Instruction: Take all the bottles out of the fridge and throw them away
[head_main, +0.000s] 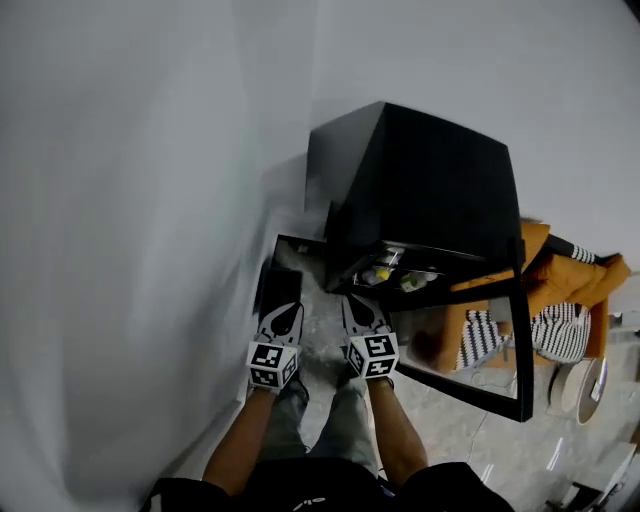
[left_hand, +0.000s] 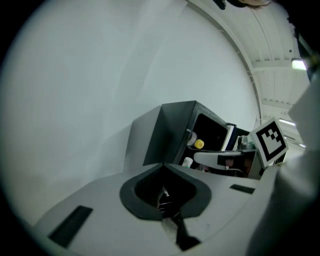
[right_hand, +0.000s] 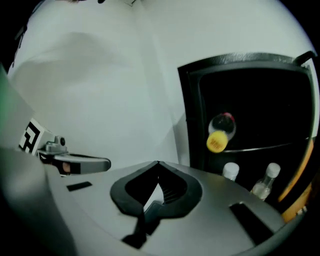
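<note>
In the open fridge, a yellow-cap bottle lies on a shelf w/ white-cap bottles upright below; prob. light, slick, thin plastic, so grab mid-body; left gripper & right gripper closed, empty.

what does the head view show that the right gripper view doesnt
Only head view: the person's forearms, a striped cushion, the top of the fridge. Only right gripper view: the right tongs closed on nothing; a yellow-capped bottle lying on a shelf, two white-capped bottles upright below. Both: the open black fridge, bottles inside, and the left tongs.
</note>
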